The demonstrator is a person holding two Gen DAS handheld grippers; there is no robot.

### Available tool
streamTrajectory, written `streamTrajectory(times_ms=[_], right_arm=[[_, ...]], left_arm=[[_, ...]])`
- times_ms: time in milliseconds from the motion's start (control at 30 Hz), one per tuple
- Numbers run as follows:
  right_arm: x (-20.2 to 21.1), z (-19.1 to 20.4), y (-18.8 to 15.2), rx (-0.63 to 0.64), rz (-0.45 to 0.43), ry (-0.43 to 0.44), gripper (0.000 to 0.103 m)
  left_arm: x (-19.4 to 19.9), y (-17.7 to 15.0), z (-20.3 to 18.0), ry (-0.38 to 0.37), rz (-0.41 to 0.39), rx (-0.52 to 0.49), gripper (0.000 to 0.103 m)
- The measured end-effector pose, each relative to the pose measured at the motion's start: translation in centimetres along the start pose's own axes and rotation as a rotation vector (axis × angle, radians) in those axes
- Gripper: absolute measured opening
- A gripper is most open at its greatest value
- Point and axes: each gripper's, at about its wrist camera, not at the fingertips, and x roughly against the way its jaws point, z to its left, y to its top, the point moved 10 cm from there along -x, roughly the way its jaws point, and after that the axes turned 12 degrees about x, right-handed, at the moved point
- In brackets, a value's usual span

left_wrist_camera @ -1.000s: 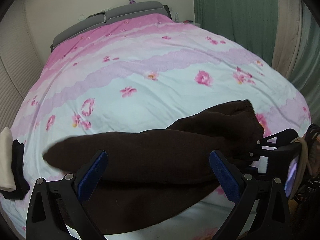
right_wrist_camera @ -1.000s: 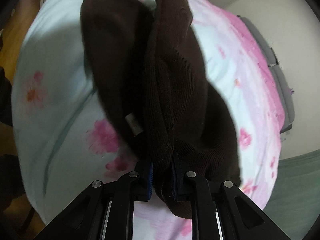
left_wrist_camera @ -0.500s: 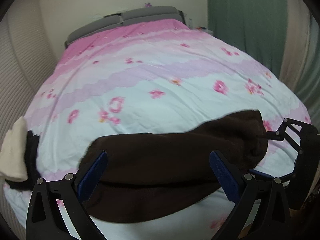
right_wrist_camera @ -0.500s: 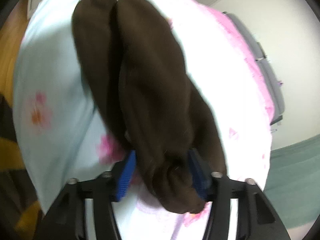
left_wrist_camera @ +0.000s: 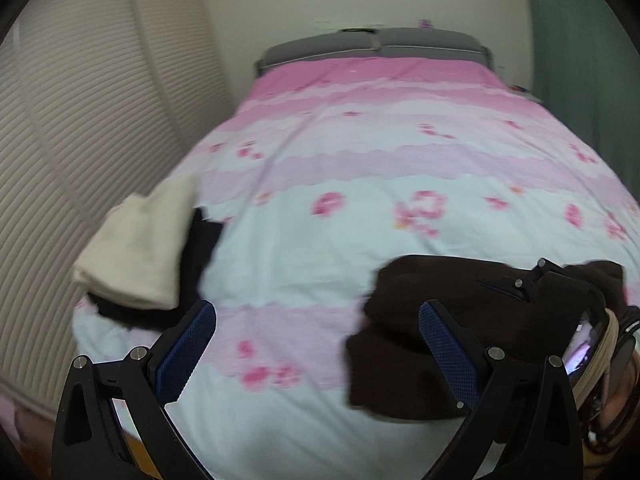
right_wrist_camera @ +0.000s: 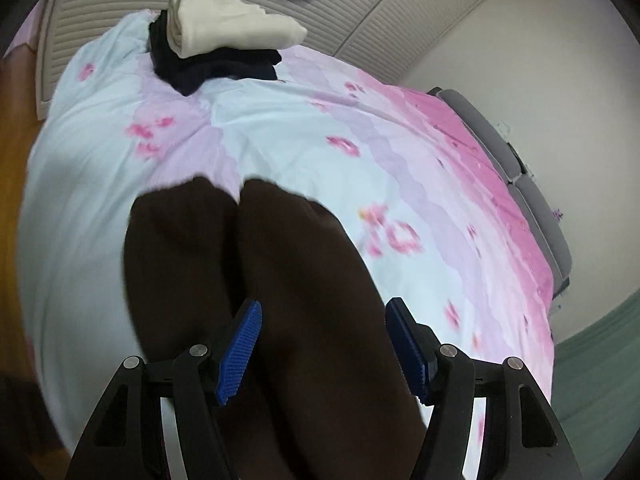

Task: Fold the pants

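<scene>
The dark brown pants (left_wrist_camera: 440, 320) lie folded in a bundle on the flowered bed cover (left_wrist_camera: 360, 168), at the right of the left wrist view. My left gripper (left_wrist_camera: 316, 352) is open and empty, to the left of the bundle. In the right wrist view the pants (right_wrist_camera: 280, 280) lie in two thick layers side by side. My right gripper (right_wrist_camera: 324, 348) is open, its blue pads (right_wrist_camera: 240, 352) either side of one layer without pinching it. The right gripper also shows in the left wrist view (left_wrist_camera: 560, 292), resting over the bundle.
A stack of folded clothes, a cream piece (left_wrist_camera: 136, 248) on a dark one (right_wrist_camera: 212, 64), sits at the bed's left edge by the slatted closet doors (left_wrist_camera: 80, 120). A grey headboard (left_wrist_camera: 372, 46) is at the far end, a green curtain (left_wrist_camera: 580, 60) on the right.
My right gripper has opened and let go of the pants. My left gripper has swung left, off the pants, so the bundle now lies to its right and the clothes stack has come into view.
</scene>
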Motion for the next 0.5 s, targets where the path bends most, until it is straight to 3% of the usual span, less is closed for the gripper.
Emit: streamTrajectory(times_ms=[100, 267, 333, 367, 500], right_arm=[[-2.7, 1.9, 2.5, 0.014, 0.033, -0.007, 0.064], [-7.6, 4.8, 3.1, 0.11, 0.135, -0.036, 0.061], [-9.2, 5.3, 3.1, 0.131, 0.178, -0.021, 0.038], [-9.6, 5.4, 3.2, 0.126, 0.187, -0.011, 0.018], [-8.3, 4.1, 3.7, 0.053, 0.146, 0.007, 0.01]], left_arm=[[-1.1, -0.4, 2.9, 0.045, -0.002, 0.035, 0.103], [-1.9, -1.7, 5.9, 0.076, 0.019, 0.092, 0.103], [-2.1, -2.1, 6.6, 0.079, 0.024, 0.104, 0.103], [-2.0, -2.2, 6.6, 0.079, 0.025, 0.107, 0.103], [-1.4, -2.4, 7.4, 0.077, 0.026, 0.126, 0.103]])
